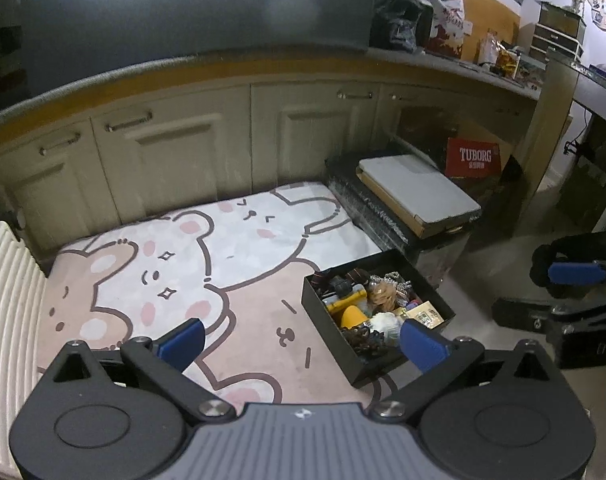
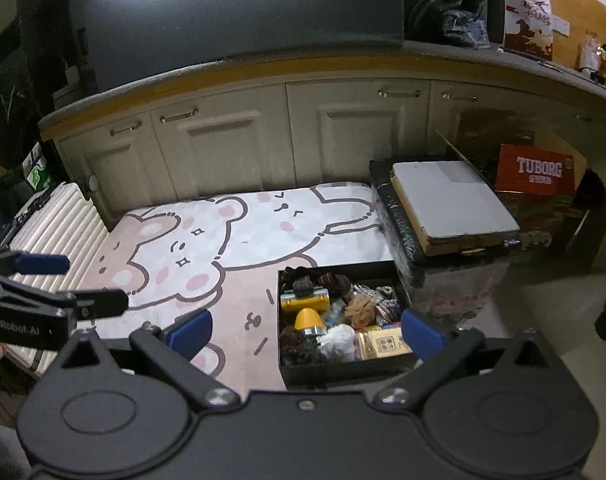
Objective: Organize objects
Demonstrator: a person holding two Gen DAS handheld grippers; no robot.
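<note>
Two grippers are mine, and both hang spread wide with nothing between the blue pads: my left gripper (image 1: 301, 340) above the pink part of the cartoon bear rug (image 1: 175, 264), my right gripper (image 2: 306, 330) low over the near half of the black box (image 2: 339, 372). That box sits on the rug's right-hand corner, its right wall close to the wrapped black block (image 2: 399, 232) that carries a flat grey board (image 2: 453, 196); between box and block I see only a narrow strip. Left of the box the rug lies bare all the way to the white ribbed case (image 2: 59, 220) at its far left edge. Behind the rug runs a row of cream cabinet doors (image 2: 223, 144) under a grey counter (image 2: 231, 64), and beyond the block stands a red Tuborg carton (image 2: 537, 170). The box is a rectangle with its long axis running away from me toward the cabinets, in the left view slanting up to the right. Inside it, crowded together, are a yellow toy (image 2: 305, 308), a white crumpled lump (image 2: 337, 340), a tan printed packet (image 2: 383, 344), a brown fluffy ball (image 2: 359, 306) and dark tangled bits I cannot name. Right of the box is plain grey floor (image 1: 483, 276).
</note>
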